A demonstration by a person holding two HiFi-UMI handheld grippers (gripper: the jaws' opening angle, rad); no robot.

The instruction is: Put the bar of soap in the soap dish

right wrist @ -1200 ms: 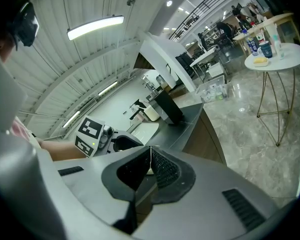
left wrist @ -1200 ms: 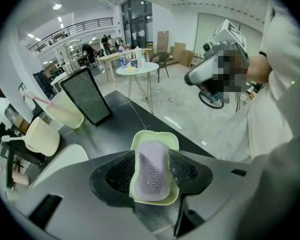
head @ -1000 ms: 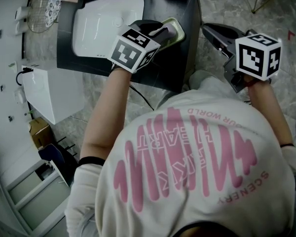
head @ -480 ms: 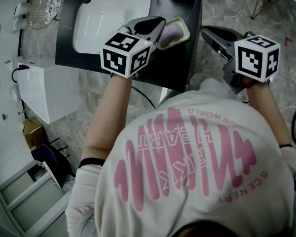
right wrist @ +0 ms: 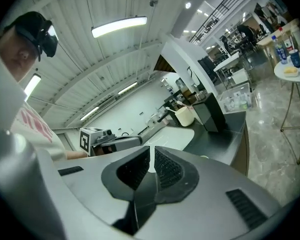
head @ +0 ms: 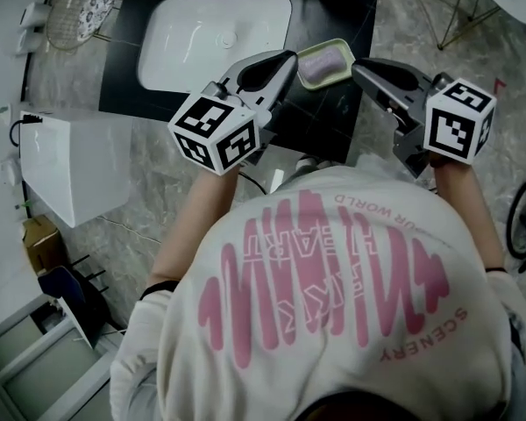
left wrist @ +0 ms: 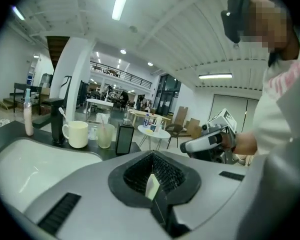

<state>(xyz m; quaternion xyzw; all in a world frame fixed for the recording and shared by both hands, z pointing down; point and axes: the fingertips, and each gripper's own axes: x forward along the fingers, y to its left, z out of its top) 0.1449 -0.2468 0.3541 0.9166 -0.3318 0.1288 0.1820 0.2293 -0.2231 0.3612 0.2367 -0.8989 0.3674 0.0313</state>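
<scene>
Judging by the soap (head: 323,65) lying inside the soap dish (head: 337,42), the job is looking done. What is remaining is getting clear cleanly. I would be drawing both tools up and back toward the person, not sideways, because the dish is sitting between their tips and a nudge could be sliding it along the dark surface (head: 329,121).

The left gripper (head: 285,60) is hanging just beside the dish's left rim, its jaws closed on nothing. The right gripper (head: 361,67) is hanging just off the right rim, jaws drawn to a thin slit and also gripping nothing.

The dish is holding only the pale pink bar. The white sink (head: 202,42) to its left is looking empty. Behind the sink a cream mug (left wrist: 78,134) is holding something stick-like, which I cannot identify
</scene>
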